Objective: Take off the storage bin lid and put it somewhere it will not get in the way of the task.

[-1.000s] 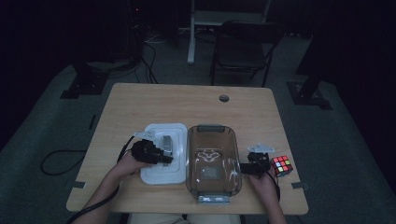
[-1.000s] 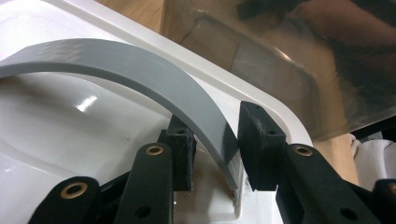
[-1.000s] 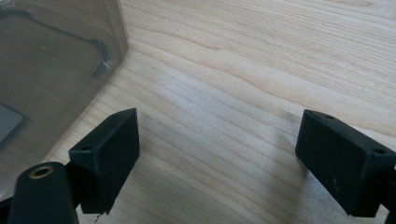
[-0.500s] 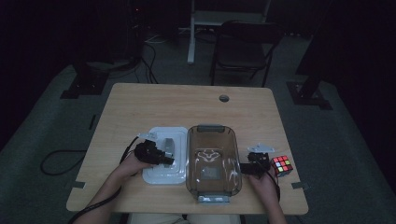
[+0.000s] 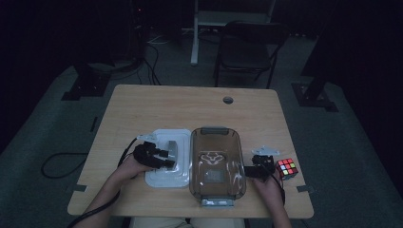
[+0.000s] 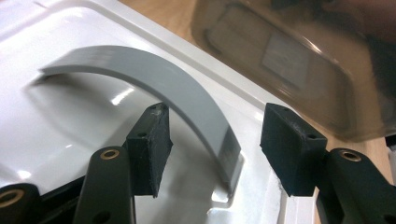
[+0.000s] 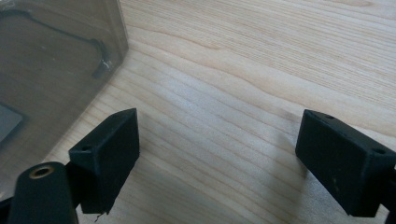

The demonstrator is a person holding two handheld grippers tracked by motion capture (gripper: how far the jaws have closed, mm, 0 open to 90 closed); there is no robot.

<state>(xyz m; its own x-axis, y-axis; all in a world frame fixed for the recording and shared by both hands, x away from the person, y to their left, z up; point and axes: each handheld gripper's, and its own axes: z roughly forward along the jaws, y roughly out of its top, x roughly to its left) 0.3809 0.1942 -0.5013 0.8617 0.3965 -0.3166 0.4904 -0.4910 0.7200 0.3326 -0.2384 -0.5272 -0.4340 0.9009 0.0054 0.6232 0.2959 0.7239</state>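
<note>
The white lid (image 5: 166,159) lies flat on the tabletop (image 5: 190,104), touching the brown container (image 5: 216,164) at the container's 9 o'clock. The left gripper (image 6: 212,140) has just been opening; its fingers (image 6: 149,149) straddle the lid's grey handle (image 6: 154,79), released. The right gripper (image 7: 217,158) stands wide over bare wood, holding nothing. Withdrawing carelessly, a finger could catch the handle and drag the lid askew.

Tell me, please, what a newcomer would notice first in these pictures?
Probably the clear brown tub at the table's near edge, with its white lid lying flat just left of it. The left gripper has just been opening its jaws, which now straddle the lid's grey handle without pressing it. A bright cube sits right of the open right gripper.
</note>
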